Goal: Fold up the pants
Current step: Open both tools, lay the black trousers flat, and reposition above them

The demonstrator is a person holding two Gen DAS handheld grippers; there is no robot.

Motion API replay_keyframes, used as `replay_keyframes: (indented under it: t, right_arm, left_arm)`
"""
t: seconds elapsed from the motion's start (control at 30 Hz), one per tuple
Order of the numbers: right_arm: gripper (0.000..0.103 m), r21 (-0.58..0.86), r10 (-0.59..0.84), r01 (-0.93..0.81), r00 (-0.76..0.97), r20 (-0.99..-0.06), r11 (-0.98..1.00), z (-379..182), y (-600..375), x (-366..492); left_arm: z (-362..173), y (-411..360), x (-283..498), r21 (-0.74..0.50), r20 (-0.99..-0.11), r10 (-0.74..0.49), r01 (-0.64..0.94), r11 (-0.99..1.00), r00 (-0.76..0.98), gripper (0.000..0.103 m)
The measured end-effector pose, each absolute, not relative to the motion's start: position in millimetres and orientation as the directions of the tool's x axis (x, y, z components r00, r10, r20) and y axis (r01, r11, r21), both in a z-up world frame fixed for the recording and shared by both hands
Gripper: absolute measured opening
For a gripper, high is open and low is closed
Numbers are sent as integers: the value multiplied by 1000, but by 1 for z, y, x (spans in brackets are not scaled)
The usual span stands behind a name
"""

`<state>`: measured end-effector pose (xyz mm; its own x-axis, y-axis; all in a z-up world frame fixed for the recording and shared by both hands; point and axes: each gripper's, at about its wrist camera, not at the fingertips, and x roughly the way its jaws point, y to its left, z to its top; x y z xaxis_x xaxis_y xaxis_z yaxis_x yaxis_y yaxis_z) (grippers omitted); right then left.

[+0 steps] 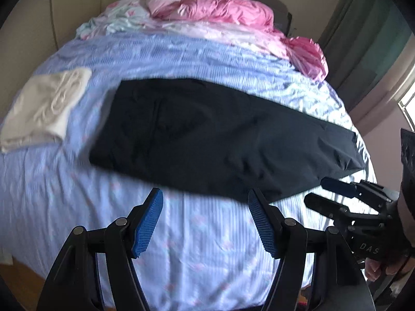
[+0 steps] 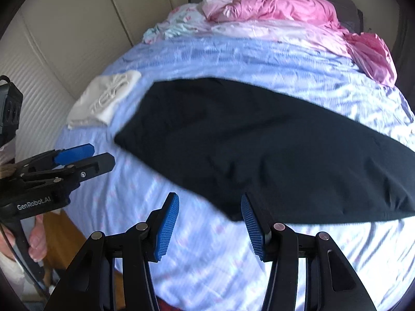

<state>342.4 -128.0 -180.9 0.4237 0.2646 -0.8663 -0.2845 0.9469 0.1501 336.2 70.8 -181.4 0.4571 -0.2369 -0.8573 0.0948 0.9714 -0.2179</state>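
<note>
**Pants flat on the bed, both grippers empty**

Pants (image 1: 215,137), one black pair, lie as a long flat band across the blue bedspread (image 1: 207,246), just ahead of both sets of jaws and touching neither. In the left wrist view, one folded white cloth (image 1: 44,108) sits well to the left of the jaws, apart from the pants. The left gripper (image 1: 205,223) hovers over bare bedspread with its two blue pads (image 1: 147,225) spread wide and nothing between them; the near hem of the pants lies just beyond the tips. To its right, the right gripper (image 1: 324,194) is seen from the side, close to the narrow end of the pants; its jaws are likewise parted and empty, as its own view (image 2: 210,228) shows. Far beyond the jaws, one pink quilt (image 1: 233,10) is bunched at the head of the bed.
</note>
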Motion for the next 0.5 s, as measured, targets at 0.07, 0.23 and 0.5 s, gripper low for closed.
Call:
replay_keyframes:
  t: [0.07, 0.23, 0.5]
  right_arm:
    - [51, 150, 268, -300, 409, -872, 942, -189, -140, 336]
    - [51, 219, 331, -329, 336, -882, 918, -221, -162, 332]
    - [47, 271, 382, -386, 249, -890, 882, -284, -156, 346]
  left_arm:
    - [-191, 59, 325, -200, -873, -214, 79, 977, 438, 67]
    - [-217, 38, 305, -183, -899, -168, 2, 983, 403, 67]
    - [-253, 26, 301, -128, -916, -77, -105, 986, 394, 68]
